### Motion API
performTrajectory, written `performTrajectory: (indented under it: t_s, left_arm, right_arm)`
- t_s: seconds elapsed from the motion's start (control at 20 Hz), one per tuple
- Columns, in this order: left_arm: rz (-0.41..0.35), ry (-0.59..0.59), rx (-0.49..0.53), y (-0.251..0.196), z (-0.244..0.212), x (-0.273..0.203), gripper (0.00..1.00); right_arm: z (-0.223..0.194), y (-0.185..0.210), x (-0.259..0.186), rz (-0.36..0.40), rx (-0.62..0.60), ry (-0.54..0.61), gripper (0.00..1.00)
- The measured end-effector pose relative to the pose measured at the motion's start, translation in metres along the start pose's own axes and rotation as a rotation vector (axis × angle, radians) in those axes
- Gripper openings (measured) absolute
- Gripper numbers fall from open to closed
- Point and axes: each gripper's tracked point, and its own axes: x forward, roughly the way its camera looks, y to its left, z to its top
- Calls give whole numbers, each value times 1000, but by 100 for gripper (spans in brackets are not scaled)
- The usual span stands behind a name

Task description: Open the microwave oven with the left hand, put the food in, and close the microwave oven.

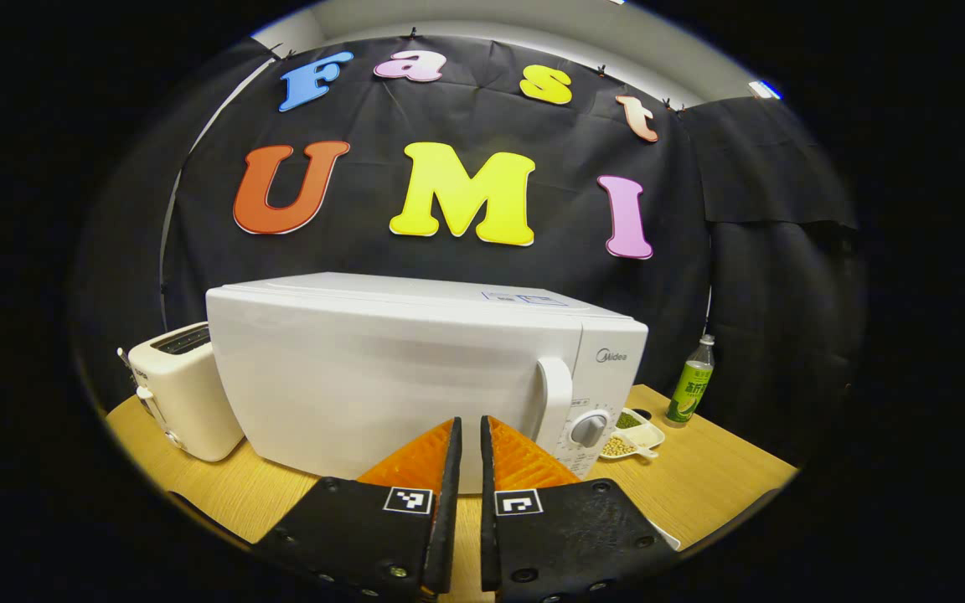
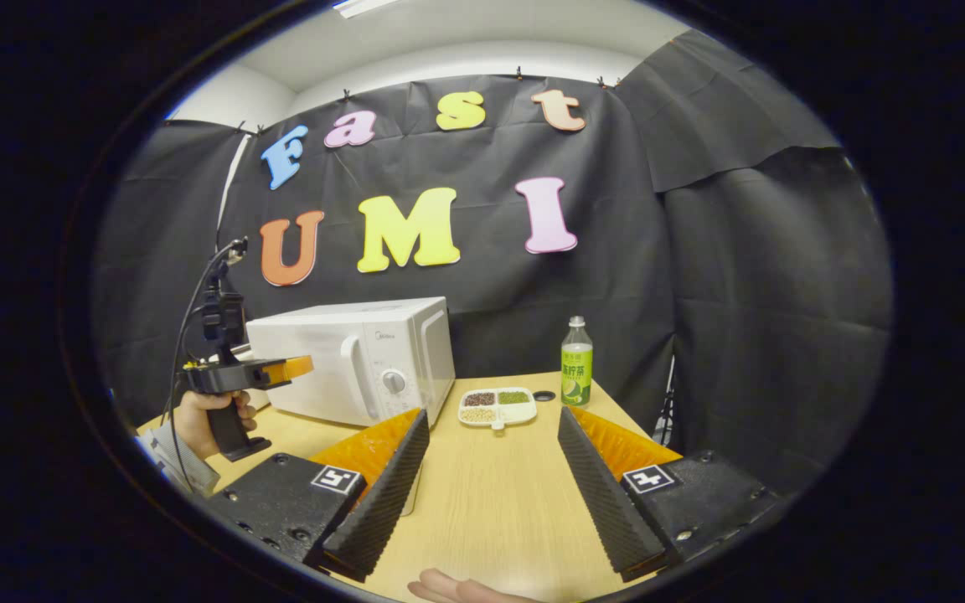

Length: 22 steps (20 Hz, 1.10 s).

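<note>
The left gripper (image 1: 467, 435), fingers nearly together and empty, is aimed at the white boxy microwave oven (image 1: 415, 377); its curved white door handle (image 1: 556, 398), just right, should be hooked squarely.

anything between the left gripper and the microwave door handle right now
Nothing visible does. In the left gripper view the left gripper, fingers nearly together, points at the closed microwave, with the door handle slightly to its right and only bare table below. The food tray sits past the microwave's right side.
</note>
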Motion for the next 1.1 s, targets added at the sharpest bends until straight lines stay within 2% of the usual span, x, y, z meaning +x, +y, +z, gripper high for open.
performTrajectory:
  t_s: [0.05, 0.15, 0.2, 0.25, 0.3, 0.35, 0.4, 0.45, 0.55, 0.65, 0.7, 0.75, 0.85, 0.95, 1.0, 1.05, 1.1]
  left_arm:
    - [21, -5, 3, 2, 5, -11, 13]
    - [10, -2, -26, -9, 12, -36, 13]
    - [-6, -3, -36, -17, 18, -51, 17]
    - [4, -17, -34, -18, 26, -68, 34]
    - [26, -37, -24, -16, 35, -81, 22]
    - [41, -53, -16, -15, 43, -94, 45]
    - [46, -52, -12, -18, 45, -108, 49]
    - [53, -53, -15, -19, 50, -122, 59]
    - [79, -60, -12, -17, 61, -151, 67]
    - [72, -92, -19, -24, 76, -176, 68]
    - [77, -98, -17, -25, 81, -190, 75]
    - [83, -102, -20, -26, 86, -203, 94]
    - [98, -123, -7, -30, 96, -227, 93]
    - [77, -150, 26, -44, 109, -256, 94]
    - [76, -153, 51, -46, 113, -270, 94]
    - [88, -147, 80, -45, 116, -282, 93]
    - [102, -153, 110, -44, 121, -295, 93]
  right_arm:
    - [3, 2, -6, 0, -11, -7, 92]
    - [10, -3, -14, -27, -57, -30, 92]
    - [14, -6, -19, -47, -76, -42, 99]
    - [16, -7, -23, -63, -90, -45, 91]
    - [15, -6, -27, -75, -98, -41, 92]
    - [16, -4, -30, -79, -101, -35, 92]
    - [17, -3, -34, -86, -95, -26, 92]
    - [22, -1, -38, -91, -86, -21, 92]
    - [33, 6, -47, -83, -62, -25, 92]
    - [48, 11, -58, -72, -49, -49, 92]
    - [54, 11, -62, -76, -49, -60, 99]
    - [60, 10, -66, -88, -48, -66, 92]
    - [73, 13, -75, -96, -44, -80, 92]
    - [87, 23, -86, -84, -33, -99, 92]
    - [93, 27, -93, -76, -33, -110, 99]
    - [100, 30, -100, -73, -34, -124, 92]
    - [108, 31, -107, -75, -35, -143, 99]
